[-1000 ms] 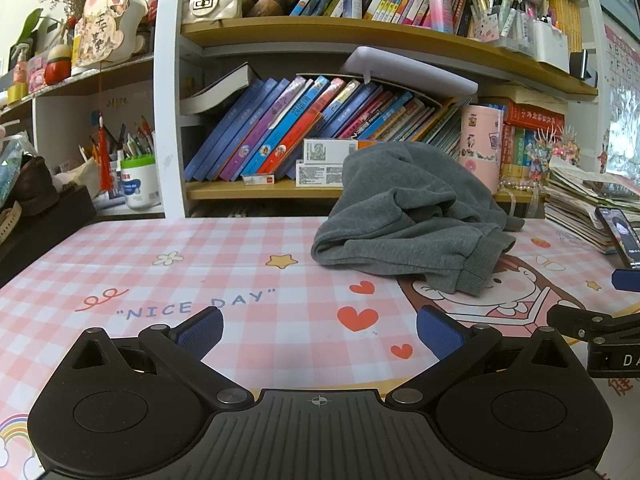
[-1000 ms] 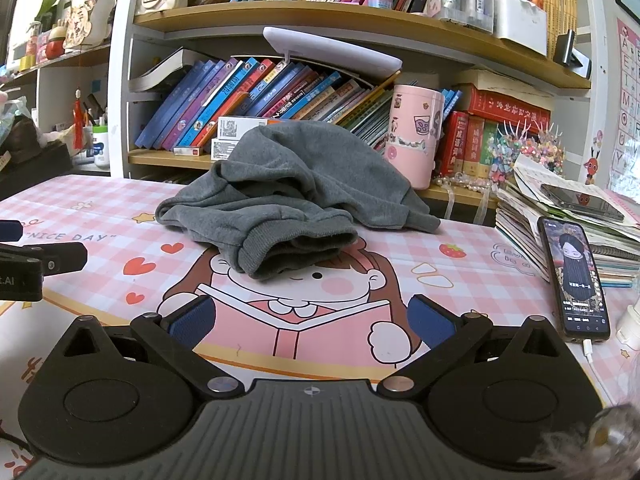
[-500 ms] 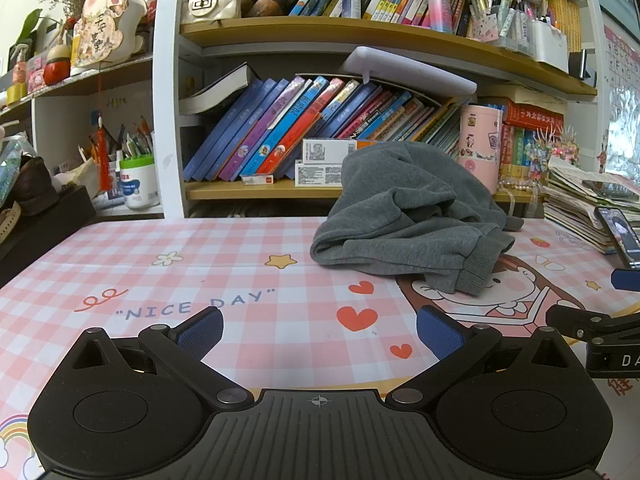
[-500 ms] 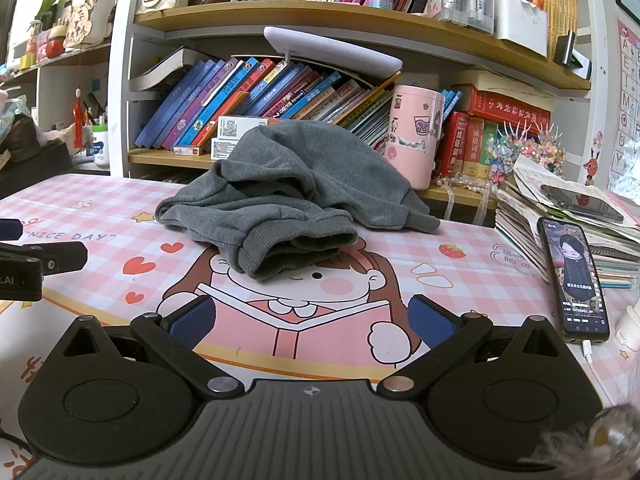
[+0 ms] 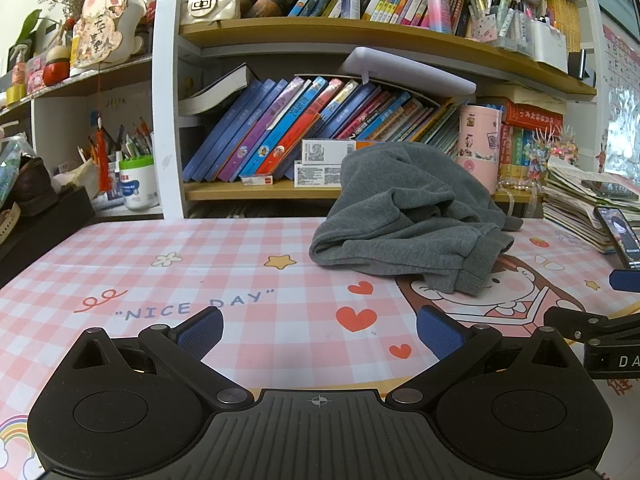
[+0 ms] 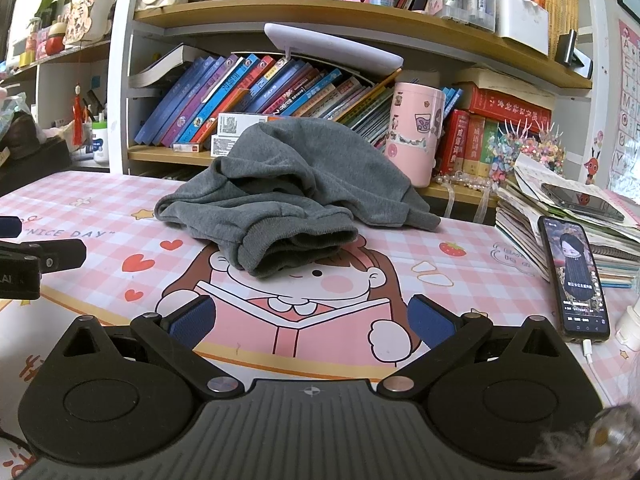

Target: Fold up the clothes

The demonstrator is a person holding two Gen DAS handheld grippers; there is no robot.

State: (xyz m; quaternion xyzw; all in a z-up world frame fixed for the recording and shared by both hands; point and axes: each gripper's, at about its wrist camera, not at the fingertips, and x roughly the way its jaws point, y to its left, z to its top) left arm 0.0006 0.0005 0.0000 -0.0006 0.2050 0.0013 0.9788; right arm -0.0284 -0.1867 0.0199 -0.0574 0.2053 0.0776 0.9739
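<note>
I hold the left hand-held gripper and the right hand-held gripper low over the bench, jaws spread wide and empty, so both cameras frame the work. The grey garment lies crumpled in a heap toward the back, well apart from both, cuff end nearest. I judge folding not yet begun; the phone stays clear at right.
</note>
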